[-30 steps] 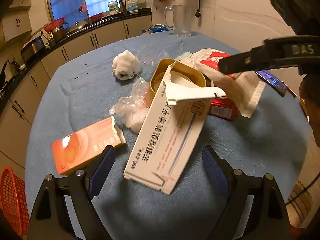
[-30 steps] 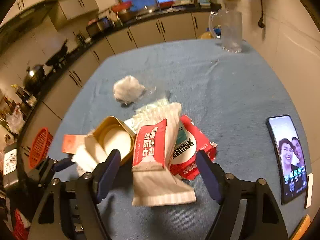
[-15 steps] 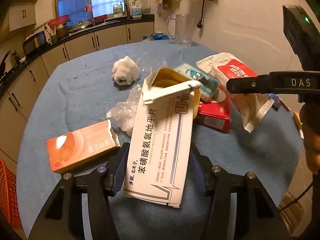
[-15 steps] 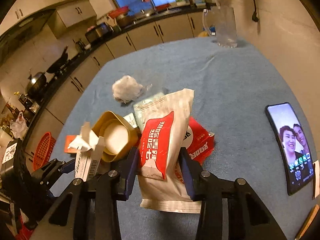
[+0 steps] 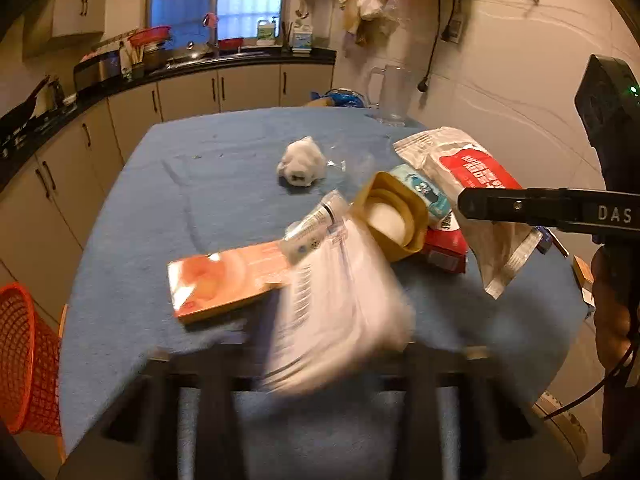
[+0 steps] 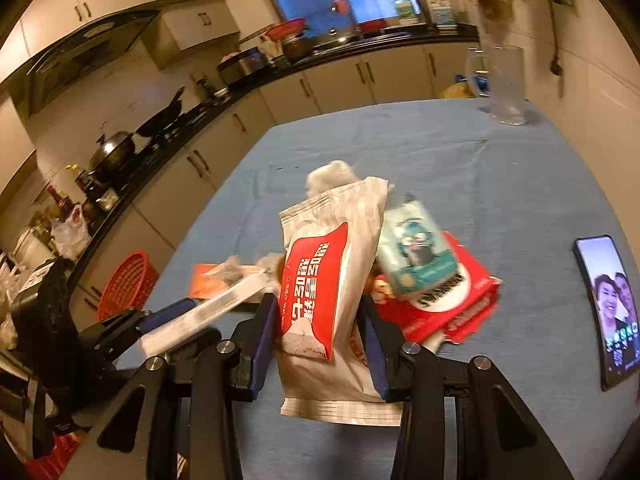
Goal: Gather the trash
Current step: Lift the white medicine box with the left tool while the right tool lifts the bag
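Note:
My left gripper (image 5: 324, 344) is shut on a white medicine box (image 5: 340, 304), lifted and motion-blurred above the blue table (image 5: 180, 200). My right gripper (image 6: 320, 332) is shut on a white and red wet-wipes packet (image 6: 332, 280), held above the table; the packet also shows in the left wrist view (image 5: 472, 184). On the table lie an orange box (image 5: 224, 276), a yellow tin (image 5: 396, 216), a teal tissue pack (image 6: 416, 252), a red flattened carton (image 6: 460, 304) and a white crumpled wad (image 5: 300, 162).
A red mesh basket (image 5: 24, 360) stands on the floor left of the table. A phone (image 6: 610, 304) lies at the table's right edge. A clear jug (image 6: 500, 84) stands at the far side. Kitchen counters run along the back and left.
Both grippers have lifted with their loads. The white box has swung up and blurred in the left gripper. The right gripper has raised the wipes packet off the pile.

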{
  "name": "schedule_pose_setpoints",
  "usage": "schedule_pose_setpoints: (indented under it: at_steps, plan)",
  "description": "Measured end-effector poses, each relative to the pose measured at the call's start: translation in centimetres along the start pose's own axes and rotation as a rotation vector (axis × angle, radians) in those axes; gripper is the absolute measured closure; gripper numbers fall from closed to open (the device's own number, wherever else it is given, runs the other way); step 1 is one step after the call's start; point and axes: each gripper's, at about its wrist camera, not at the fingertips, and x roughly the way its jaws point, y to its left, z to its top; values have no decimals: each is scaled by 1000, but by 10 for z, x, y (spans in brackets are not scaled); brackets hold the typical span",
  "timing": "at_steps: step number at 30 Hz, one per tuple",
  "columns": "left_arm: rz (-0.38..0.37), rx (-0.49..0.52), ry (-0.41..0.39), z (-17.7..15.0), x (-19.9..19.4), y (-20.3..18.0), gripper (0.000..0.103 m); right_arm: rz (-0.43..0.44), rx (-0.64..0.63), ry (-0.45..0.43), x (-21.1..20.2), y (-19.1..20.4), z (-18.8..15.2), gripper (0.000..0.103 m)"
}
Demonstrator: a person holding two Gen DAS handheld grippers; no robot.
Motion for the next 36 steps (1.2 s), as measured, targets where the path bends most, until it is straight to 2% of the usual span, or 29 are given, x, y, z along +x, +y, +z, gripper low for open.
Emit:
schedule_pose_setpoints:
  at_steps: [5, 7, 8, 9, 10, 14, 18, 20, 24, 25, 26, 27, 36]
  plan:
    - [-4, -35, 53, -9, 2, 20, 84, 2, -30, 6, 3, 17, 0, 59]
    - [-12, -29, 57, -11, 1, 23, 70, 1, -32, 13, 5, 19, 0, 59]
    - [-10, -28, 54, -12, -1, 24, 51, 1, -30, 15, 6, 19, 0, 59]
    - [-7, -25, 41, -13, -3, 25, 39, 0, -28, 17, 7, 20, 0, 59]
    - [-2, -19, 24, -14, -6, 25, 38, 0, -26, 20, 8, 20, -1, 59]
    - [3, -14, 48, -14, -3, 29, 38, 5, -25, 28, 10, 20, -2, 59]
    - [-43, 19, 98, -20, 2, 21, 38, 13, -25, 31, 10, 18, -4, 59]
    - [-60, 53, 131, -24, 6, 11, 34, 17, -22, 31, 10, 15, -3, 59]
    - [-14, 93, 153, -32, 19, -3, 33, 21, -16, 33, 11, 12, -5, 59]
    - [1, 94, 157, -34, 23, -6, 35, 23, -17, 33, 11, 12, -5, 59]
    - [7, 89, 174, -35, 28, -7, 49, 24, -19, 32, 10, 13, -6, 59]
    - [4, 85, 188, -36, 32, -8, 50, 25, -21, 32, 10, 13, -6, 59]
    - [1, 24, 91, -41, 2, 9, 51, 42, -47, 25, 6, 23, -6, 59]
